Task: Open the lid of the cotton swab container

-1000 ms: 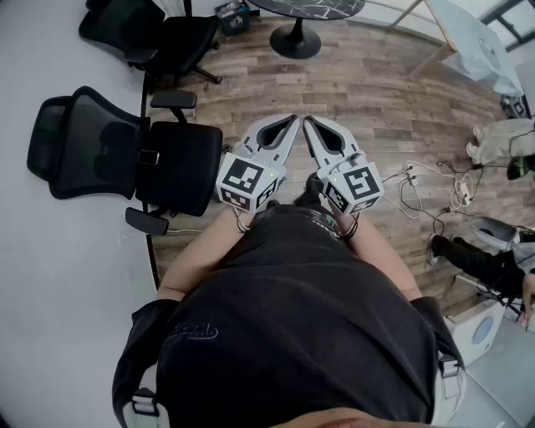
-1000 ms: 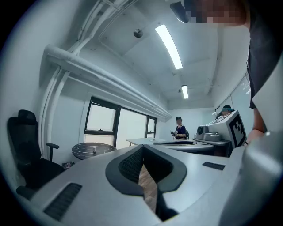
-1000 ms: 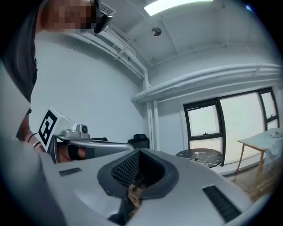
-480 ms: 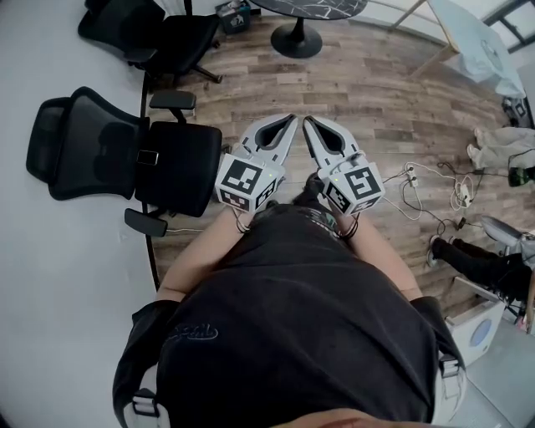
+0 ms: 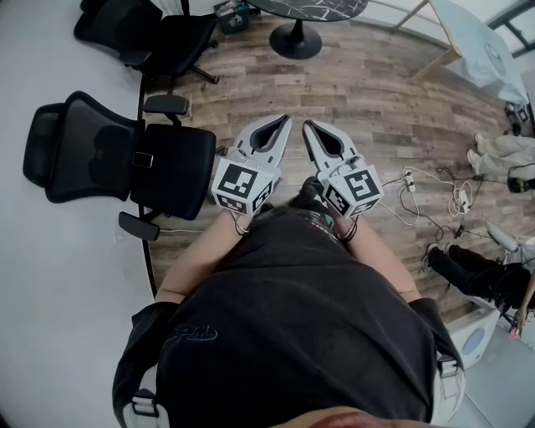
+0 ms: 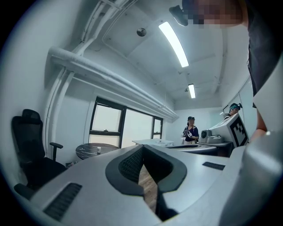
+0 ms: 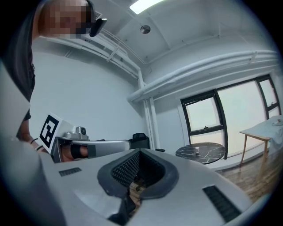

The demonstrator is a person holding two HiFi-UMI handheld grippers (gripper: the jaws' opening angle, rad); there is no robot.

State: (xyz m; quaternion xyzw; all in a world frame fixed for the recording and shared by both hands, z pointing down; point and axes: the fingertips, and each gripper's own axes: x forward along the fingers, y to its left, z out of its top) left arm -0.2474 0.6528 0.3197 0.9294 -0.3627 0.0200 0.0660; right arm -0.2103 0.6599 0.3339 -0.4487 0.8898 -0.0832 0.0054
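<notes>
Task not under way. Both grippers are held out in front of my operator's chest, pointing level toward 12 o'clock over the wood floor [image 5: 376, 92]. Left gripper [image 5: 288, 119]: jaws closed together, nothing between them, only floor showing through the gap in its own view. Right gripper [image 5: 308, 124]: the same, closed and empty. The tips sit just beside each other, not touching.

The cotton swab container is in no view, so I can't place it. A black office chair [image 5: 125, 159] is at 9 o'clock, a second chair [image 5: 142, 29] at 11, a round dark table [image 5: 305, 7] at 12, and cables [image 5: 426, 196] on the floor at 3. The white worktop [image 5: 50, 276] runs down the 8 o'clock side.

Handling, my guess from the task only: a small, light plastic tub, smooth walls, likely to slide or tip under a push. I'd pin the body with one gripper and take the lid at its rim or tab with the other, squeezing gently as thin plastic flexes.
</notes>
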